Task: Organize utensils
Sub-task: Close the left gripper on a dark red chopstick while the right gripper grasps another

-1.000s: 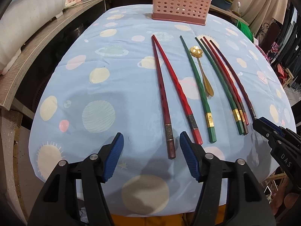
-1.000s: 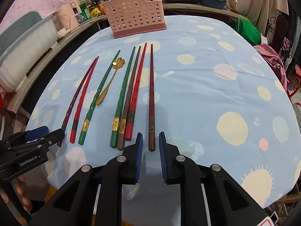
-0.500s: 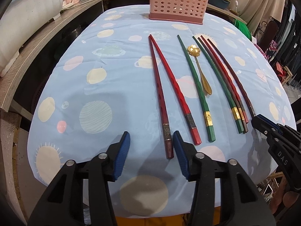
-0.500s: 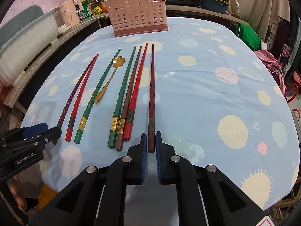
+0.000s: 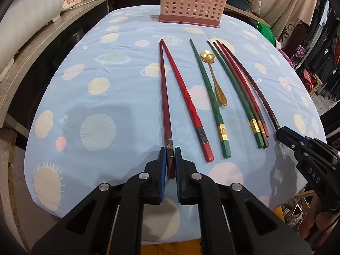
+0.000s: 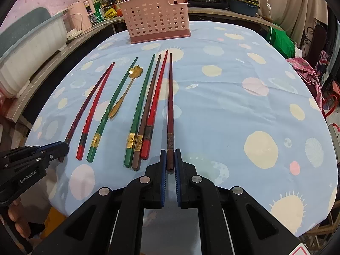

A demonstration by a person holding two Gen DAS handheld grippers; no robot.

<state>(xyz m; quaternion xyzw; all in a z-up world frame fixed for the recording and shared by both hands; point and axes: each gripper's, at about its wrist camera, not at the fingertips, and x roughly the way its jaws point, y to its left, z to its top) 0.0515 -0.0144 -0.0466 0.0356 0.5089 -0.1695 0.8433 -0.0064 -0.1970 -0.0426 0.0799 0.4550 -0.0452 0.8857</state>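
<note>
Several chopsticks and a gold flower-head spoon (image 5: 213, 78) lie side by side on the blue dotted tablecloth. My left gripper (image 5: 170, 155) is shut on the near end of the leftmost dark red chopstick (image 5: 164, 97). My right gripper (image 6: 170, 156) is shut on the near end of the rightmost dark red chopstick (image 6: 170, 102). A red chopstick (image 5: 184, 97), green chopsticks (image 5: 209, 93) and a brown one lie between them. The pink perforated utensil basket (image 6: 158, 18) stands at the table's far edge. Each gripper shows in the other's view: the right gripper (image 5: 282, 132) and the left gripper (image 6: 61, 147).
A wooden counter (image 5: 42, 40) with a white tub and bottles runs along the left. Pots and a planter stand behind the basket (image 5: 191, 2). Clothing racks are at the right. The table's near edge lies just under both grippers.
My left gripper moved forward and closed on the leftmost dark red chopstick. My right gripper narrowed further onto the rightmost dark red chopstick's end.
</note>
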